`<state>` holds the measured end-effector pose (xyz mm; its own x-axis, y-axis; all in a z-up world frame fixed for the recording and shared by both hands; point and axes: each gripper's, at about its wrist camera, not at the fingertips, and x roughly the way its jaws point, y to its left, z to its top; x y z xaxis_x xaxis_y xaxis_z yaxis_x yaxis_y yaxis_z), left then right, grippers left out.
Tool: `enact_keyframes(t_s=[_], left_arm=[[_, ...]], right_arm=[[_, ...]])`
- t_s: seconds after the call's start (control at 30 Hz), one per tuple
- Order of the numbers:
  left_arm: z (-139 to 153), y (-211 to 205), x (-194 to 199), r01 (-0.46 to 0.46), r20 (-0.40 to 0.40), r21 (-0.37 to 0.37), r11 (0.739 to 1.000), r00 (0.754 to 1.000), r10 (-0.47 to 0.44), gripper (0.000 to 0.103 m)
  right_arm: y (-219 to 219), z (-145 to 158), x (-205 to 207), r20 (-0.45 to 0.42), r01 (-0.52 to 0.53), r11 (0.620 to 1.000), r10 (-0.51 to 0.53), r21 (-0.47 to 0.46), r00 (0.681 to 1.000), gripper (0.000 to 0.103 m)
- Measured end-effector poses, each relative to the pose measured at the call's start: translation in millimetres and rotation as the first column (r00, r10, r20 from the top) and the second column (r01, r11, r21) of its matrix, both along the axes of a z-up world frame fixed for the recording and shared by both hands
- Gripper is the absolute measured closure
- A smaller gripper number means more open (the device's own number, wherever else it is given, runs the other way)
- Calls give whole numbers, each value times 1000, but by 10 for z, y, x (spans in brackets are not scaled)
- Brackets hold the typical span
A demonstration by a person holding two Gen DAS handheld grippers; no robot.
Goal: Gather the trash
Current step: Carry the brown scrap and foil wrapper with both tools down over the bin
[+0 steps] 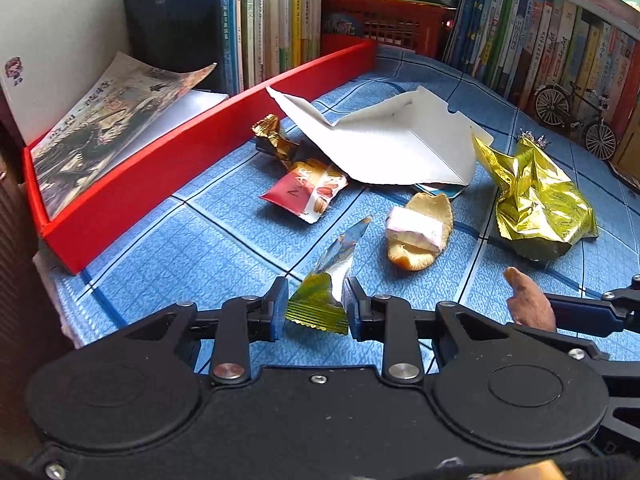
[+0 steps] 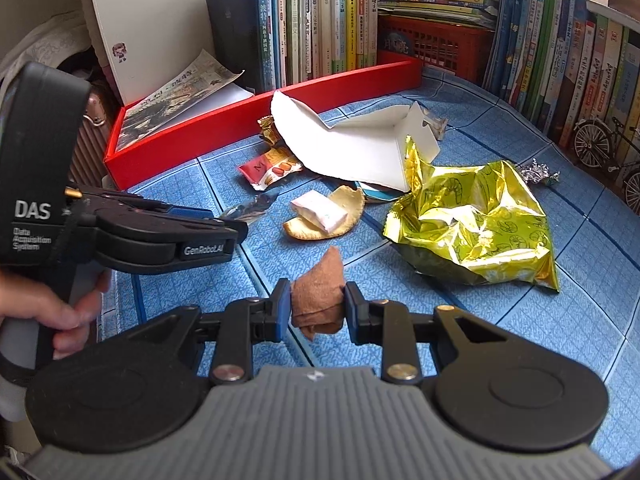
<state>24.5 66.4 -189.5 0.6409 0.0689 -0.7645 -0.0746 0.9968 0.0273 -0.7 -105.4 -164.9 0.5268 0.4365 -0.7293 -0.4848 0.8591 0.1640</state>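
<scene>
Trash is seen scattered over a blue-patterned tabletop [image 1: 168,264] ringed by shelved books [image 2: 328,20], with two pieces already held. A green-and-silver wrapper scrap [image 1: 320,304] is pinched between the left tongs [image 1: 318,309], and a crumpled brown paper wad [image 2: 318,304] is gripped by the right tongs [image 2: 316,306], both low over the near edge. Left lying beyond are a bitten cracker [image 2: 332,216] with a pink-white packet on it, a red nut-bar wrapper [image 1: 306,194], a gold foil wrapper [image 1: 276,140], a flattened white carton [image 1: 392,144] and a large gold snack bag [image 2: 476,224]. A red tray [image 1: 168,172] holding a printed sheet is set along the left.

Both grips look slight: the thin foil scrap could be lost from the pads if swung, and the wad, held only at its lower fold, could slip or unroll. No bin is shown.

"DAS Data Acquisition System" and "GenRobot.AI" can be read on the left handle in the right wrist view; the book spines are too small to read reliably.
</scene>
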Motion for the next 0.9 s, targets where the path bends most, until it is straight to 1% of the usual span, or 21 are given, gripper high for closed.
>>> enact_keyframes(t_s=[0.33, 0.7, 0.9], left_arm=[[139, 119, -205, -38, -5, -1, 999, 999, 38, 75], [179, 291, -466, -80, -9, -3, 997, 997, 80, 75], [182, 415, -636, -123, -14, -11, 992, 992, 123, 75]], right_arm=[[137, 28, -73, 3, -32, 999, 32, 5, 999, 70], [310, 58, -204, 10, -66, 998, 66, 2, 998, 70], [404, 66, -293, 10, -88, 996, 88, 1, 996, 70]])
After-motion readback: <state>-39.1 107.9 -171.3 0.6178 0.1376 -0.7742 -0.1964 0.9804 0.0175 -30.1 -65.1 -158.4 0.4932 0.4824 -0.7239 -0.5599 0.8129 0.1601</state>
